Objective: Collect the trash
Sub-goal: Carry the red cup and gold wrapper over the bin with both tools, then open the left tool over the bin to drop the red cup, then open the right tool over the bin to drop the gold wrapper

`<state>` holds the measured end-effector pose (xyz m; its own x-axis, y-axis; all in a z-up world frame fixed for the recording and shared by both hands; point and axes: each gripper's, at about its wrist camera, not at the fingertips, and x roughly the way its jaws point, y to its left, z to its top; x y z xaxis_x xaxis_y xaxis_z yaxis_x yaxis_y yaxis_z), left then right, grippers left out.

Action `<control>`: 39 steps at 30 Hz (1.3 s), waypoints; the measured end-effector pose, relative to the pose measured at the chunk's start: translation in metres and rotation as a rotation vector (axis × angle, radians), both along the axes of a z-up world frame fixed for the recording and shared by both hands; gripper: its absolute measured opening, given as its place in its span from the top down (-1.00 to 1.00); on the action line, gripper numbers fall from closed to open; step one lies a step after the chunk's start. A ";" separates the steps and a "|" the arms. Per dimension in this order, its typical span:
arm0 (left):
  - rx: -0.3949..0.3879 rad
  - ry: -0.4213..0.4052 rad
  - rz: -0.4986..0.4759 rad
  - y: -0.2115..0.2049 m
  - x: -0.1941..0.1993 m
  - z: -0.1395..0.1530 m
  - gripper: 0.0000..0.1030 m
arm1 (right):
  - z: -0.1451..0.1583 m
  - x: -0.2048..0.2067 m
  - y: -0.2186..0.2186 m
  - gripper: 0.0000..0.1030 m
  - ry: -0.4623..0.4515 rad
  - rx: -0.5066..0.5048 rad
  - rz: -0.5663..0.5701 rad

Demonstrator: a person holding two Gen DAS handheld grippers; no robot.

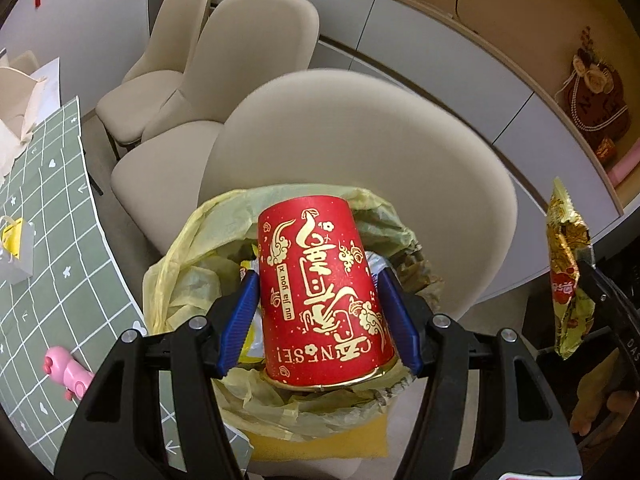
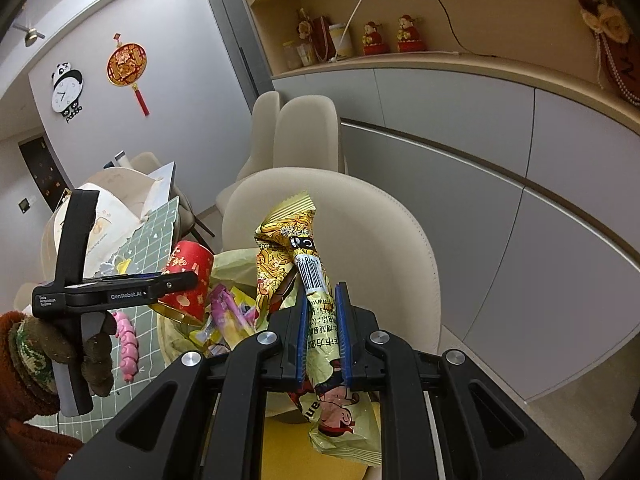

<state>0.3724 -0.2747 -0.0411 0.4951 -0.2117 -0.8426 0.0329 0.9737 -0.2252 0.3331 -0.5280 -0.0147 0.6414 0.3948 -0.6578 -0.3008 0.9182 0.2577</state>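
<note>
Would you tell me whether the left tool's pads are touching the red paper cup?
Touching: the left wrist view shows both blue pads pressed against the red paper cup.

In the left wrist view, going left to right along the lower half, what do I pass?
Pink toy on the green grid mat → yellow trash bag → red paper cup between the left gripper pads → gold snack wrapper in the right gripper.

The red paper cup (image 1: pixel 324 292) looks matt with shiny gold print. At its 3 o'clock, the snack wrapper (image 1: pixel 566 268) is crinkled glossy foil. The yellow bin liner (image 1: pixel 188 264) is thin, wrinkled plastic film; the chair (image 1: pixel 360 140) smooth, matt upholstery.
</note>
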 end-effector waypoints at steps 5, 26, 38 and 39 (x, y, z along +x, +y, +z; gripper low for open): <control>-0.028 0.063 0.011 0.004 0.006 -0.016 -0.12 | -0.004 0.000 -0.001 0.73 0.014 -0.003 -0.010; -0.133 -0.070 0.136 0.082 -0.038 0.034 -0.35 | -0.008 0.014 0.070 0.72 0.035 -0.025 0.130; -0.062 -0.049 0.271 0.142 -0.098 0.044 -0.35 | -0.049 0.048 0.194 0.72 0.082 -0.050 0.435; -0.058 -0.050 0.282 0.145 -0.101 0.045 -0.35 | -0.059 0.051 0.198 0.72 0.099 -0.077 0.438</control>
